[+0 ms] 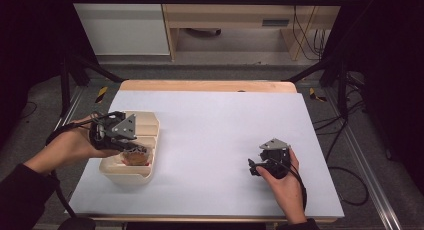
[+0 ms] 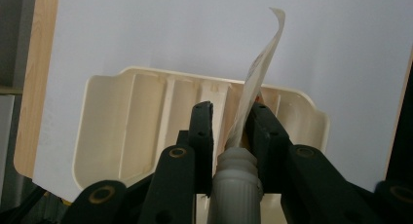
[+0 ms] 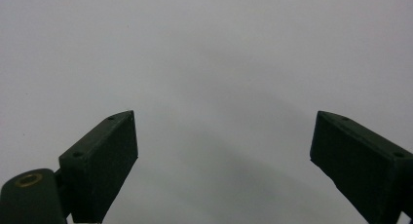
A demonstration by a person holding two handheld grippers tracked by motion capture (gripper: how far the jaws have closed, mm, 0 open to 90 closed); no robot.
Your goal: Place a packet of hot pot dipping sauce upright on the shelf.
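While the left gripper [image 2: 229,121] pinches a thin paper-like flap [image 2: 260,63] between its jaws, with a ribbed whitish bottle neck [image 2: 237,177] sitting just below them, the step in hand looks like lifting or peeling that flap over the cream tray [image 1: 150,124] at the near left of the table [image 1: 225,135]. To do it well, the person should probably keep the grip firm and draw the flap away slowly and steadily so it does not tear or drag the tray along. From the high view the tray holds a brownish item [image 1: 136,157] in its near compartment, right under the left gripper; what it is cannot be told. The far compartment looks bare. The right gripper [image 1: 260,166] rests at the near right, well apart from the tray, its jaws spread wide over bare white surface, pinching nothing.
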